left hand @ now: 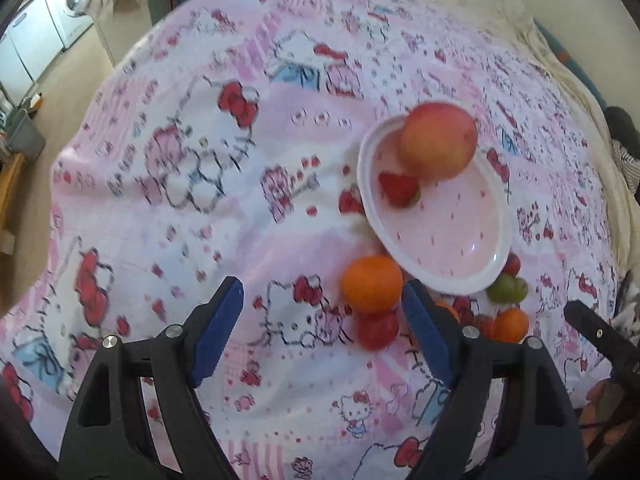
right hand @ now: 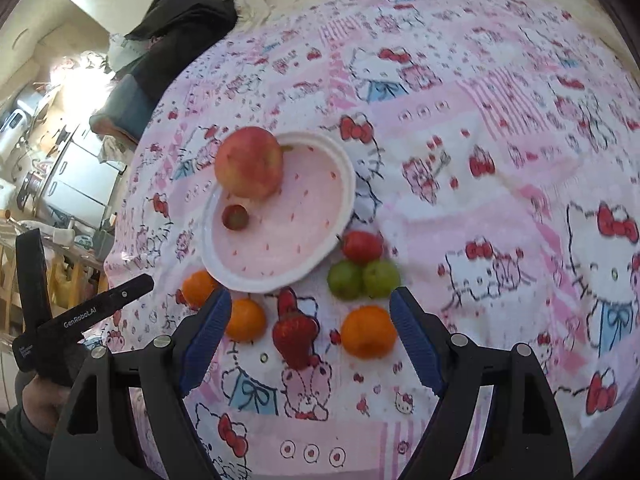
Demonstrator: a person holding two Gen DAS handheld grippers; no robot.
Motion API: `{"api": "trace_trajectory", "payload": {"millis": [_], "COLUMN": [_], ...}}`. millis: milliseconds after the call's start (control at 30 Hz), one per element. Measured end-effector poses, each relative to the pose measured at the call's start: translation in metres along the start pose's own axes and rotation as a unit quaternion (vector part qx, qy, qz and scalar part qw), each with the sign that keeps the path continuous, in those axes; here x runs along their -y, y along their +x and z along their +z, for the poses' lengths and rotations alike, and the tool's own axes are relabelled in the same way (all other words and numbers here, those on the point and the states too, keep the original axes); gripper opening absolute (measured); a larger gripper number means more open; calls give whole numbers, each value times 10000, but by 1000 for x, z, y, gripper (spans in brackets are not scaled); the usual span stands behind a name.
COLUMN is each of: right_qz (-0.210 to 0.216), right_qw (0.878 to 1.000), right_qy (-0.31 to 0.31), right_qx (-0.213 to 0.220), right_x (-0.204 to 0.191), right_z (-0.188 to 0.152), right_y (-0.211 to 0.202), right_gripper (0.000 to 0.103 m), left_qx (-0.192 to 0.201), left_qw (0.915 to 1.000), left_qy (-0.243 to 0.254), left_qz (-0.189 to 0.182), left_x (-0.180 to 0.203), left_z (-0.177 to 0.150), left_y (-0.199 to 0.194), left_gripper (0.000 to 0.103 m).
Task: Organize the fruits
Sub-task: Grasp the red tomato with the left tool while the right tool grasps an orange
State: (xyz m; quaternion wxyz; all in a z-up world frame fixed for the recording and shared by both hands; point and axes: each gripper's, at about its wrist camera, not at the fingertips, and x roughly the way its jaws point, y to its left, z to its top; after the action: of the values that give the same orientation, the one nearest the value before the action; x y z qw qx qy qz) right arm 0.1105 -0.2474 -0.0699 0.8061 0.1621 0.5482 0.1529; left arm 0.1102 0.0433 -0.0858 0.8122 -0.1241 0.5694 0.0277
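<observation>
A pink oval plate (left hand: 452,240) (right hand: 304,216) lies on the patterned cloth and holds a large apple (left hand: 438,141) (right hand: 249,162) and a small strawberry (left hand: 400,189) (right hand: 235,217). Loose fruits lie beside the plate: oranges (left hand: 372,283) (right hand: 368,332) (right hand: 245,319) (right hand: 199,288), a strawberry (right hand: 295,334), two green fruits (right hand: 363,279) and a red fruit (right hand: 362,246) (left hand: 377,330). My left gripper (left hand: 322,326) is open and empty, just left of the nearest orange. My right gripper (right hand: 310,338) is open, above the loose strawberry.
The pink Hello Kitty cloth (left hand: 200,200) covers a bed-like surface. The left gripper's body (right hand: 80,320) shows at the left of the right wrist view. Dark clothing (right hand: 180,28) lies at the far edge. Kitchen appliances (left hand: 60,12) stand beyond the cloth.
</observation>
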Motion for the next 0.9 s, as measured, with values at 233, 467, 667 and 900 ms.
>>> {"api": "trace_trajectory", "payload": {"millis": [233,467,667,900], "right_qz": [-87,-79,-77,-203], "right_qw": [9997,9993,9994,9987], "right_qy": [173,313,283,286], "right_qx": [-117,-173,-197,-374], "right_x": [12,19,18,19], "right_z": [-1,0,2,0], "right_y": [7,9,11,21], "right_gripper": [84,84,84,84], "left_qx": [-577,-772,-813,-763], "left_qw": [9982,9968,9959,9961], "left_qy": [43,177,396,440], "left_qz": [-132,-134,-102,-99], "left_x": [21,37,42,41], "left_z": [-22,-27,-26,-26], "left_y": [32,51,56,47], "left_gripper": [77,54,35,27]}}
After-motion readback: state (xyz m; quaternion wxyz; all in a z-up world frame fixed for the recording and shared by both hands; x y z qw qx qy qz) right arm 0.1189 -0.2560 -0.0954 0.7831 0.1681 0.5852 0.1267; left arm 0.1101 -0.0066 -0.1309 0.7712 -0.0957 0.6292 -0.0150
